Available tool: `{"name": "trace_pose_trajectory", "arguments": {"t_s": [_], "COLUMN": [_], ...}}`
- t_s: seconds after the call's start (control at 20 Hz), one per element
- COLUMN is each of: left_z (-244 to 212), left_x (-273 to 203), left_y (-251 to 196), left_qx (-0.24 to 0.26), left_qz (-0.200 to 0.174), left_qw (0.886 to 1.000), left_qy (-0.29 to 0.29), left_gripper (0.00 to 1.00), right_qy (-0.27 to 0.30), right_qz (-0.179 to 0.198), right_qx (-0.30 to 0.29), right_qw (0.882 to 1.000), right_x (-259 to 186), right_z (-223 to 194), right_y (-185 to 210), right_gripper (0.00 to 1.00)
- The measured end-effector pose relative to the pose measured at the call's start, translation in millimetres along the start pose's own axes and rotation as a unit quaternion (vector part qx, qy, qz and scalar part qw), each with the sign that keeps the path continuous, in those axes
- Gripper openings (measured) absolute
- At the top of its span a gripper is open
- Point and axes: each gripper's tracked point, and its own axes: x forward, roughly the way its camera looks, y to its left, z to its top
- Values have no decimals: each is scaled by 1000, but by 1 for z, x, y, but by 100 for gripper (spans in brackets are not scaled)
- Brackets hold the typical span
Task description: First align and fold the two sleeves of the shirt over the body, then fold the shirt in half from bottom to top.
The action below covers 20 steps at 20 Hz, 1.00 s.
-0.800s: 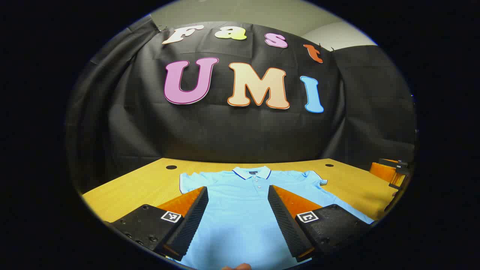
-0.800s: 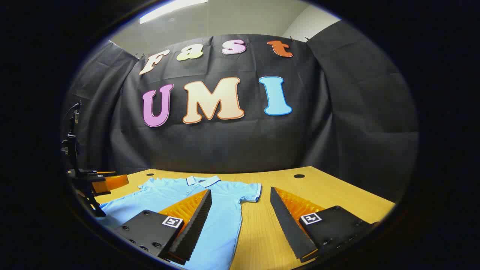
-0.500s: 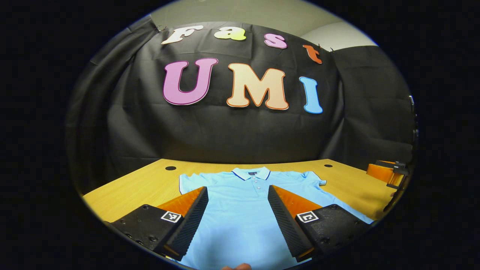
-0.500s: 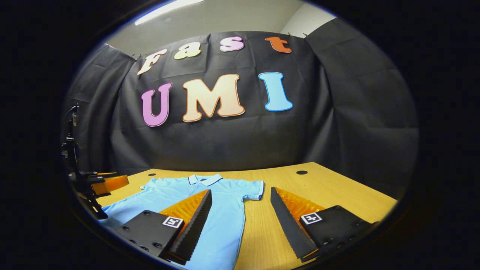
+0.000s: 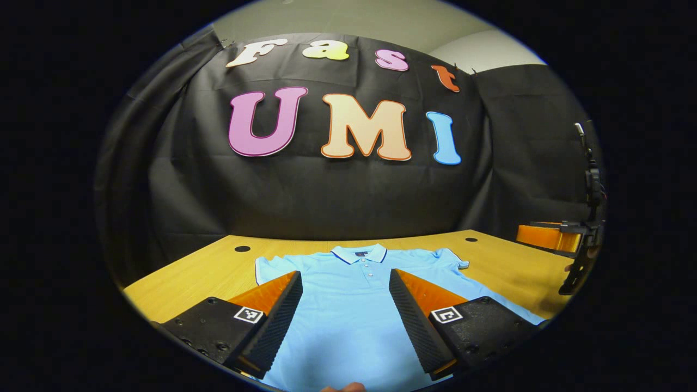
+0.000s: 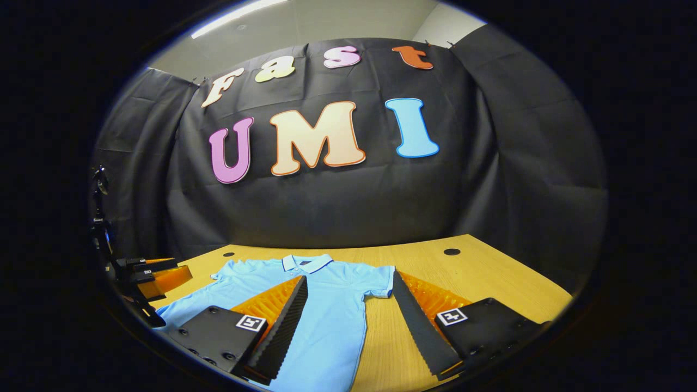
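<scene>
Shirt lies flat on the tabletop, collar away from me, sleeves not yet folded. I hold left gripper and right gripper above it, jaws wide and empty. Next, I think, each must descend to its sleeve beside the collar.

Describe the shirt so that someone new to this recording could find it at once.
On the wooden table in front of the black cloth wall lies a light blue polo shirt, spread flat with its front up and both short sleeves out to the sides. Its white collar with a dark edge line points toward the wall, with a short button placket below it.
</scene>
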Motion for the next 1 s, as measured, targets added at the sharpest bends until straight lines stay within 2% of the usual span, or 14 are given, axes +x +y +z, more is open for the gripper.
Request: {"name": "trace_pose_trajectory", "arguments": {"t_s": [0.15, 0.3, 0.8, 1.0], "left_z": [-6, -12, -15, -15], "left_x": [-2, -7, -19, -20], "left_y": [6, 15, 44, 50], "left_qx": [0, -4, 3, 2], "left_qz": [4, 9, 38, 42], "left_qw": [1000, 1000, 999, 999], "left_qy": [6, 12, 15, 14], "left_gripper": [95, 95, 95, 95], "right_qy": [10, 38, 138, 164], "right_qz": [5, 4, -17, -40], "right_qx": [-9, 14, 27, 18], "right_qw": [1000, 999, 990, 986], "right_x": [25, 55, 164, 201], "right_z": [4, -4, -40, -61], "right_y": [-3, -14, -38, -55], "right_gripper": [98, 98, 97, 97]}}
